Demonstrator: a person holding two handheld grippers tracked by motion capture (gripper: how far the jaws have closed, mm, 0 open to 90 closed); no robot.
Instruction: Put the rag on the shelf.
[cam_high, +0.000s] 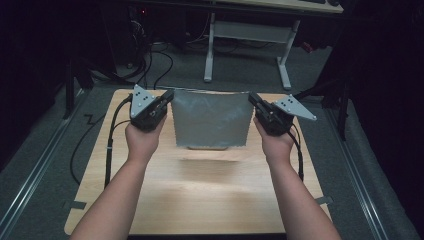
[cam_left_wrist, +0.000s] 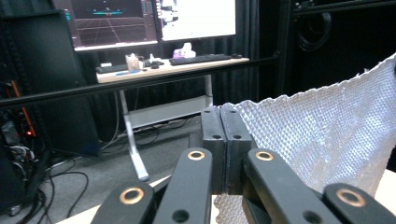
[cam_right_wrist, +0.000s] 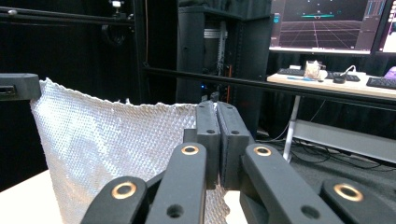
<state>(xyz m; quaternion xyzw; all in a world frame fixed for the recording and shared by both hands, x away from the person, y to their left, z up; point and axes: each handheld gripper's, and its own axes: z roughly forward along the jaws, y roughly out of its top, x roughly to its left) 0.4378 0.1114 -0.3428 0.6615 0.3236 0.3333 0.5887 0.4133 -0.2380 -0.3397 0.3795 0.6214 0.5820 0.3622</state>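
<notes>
Grey square cloth (cam_high: 210, 122) showed a fine white honeycomb weave (cam_left_wrist: 327, 135) close up. Both two-jaw grippers were black (cam_left_wrist: 225, 140) (cam_right_wrist: 217, 142) with brass-coloured rivets; grey three-cornered plates on top. Light wooden tabletop (cam_high: 200, 190) had pale grain. Grey carpeted floor (cam_high: 240, 70).

one cloth (cam_high: 210, 122). two grippers: the left (cam_high: 169, 96) and the right (cam_high: 253, 99), each with two jaws pressed together. two hands, left (cam_high: 142, 138) and right (cam_high: 274, 142). one wooden table (cam_high: 200, 195). beyond it one white-legged desk (cam_high: 250, 30). two lit monitors (cam_left_wrist: 112, 21) on it, one keyboard (cam_left_wrist: 203, 58).
</notes>
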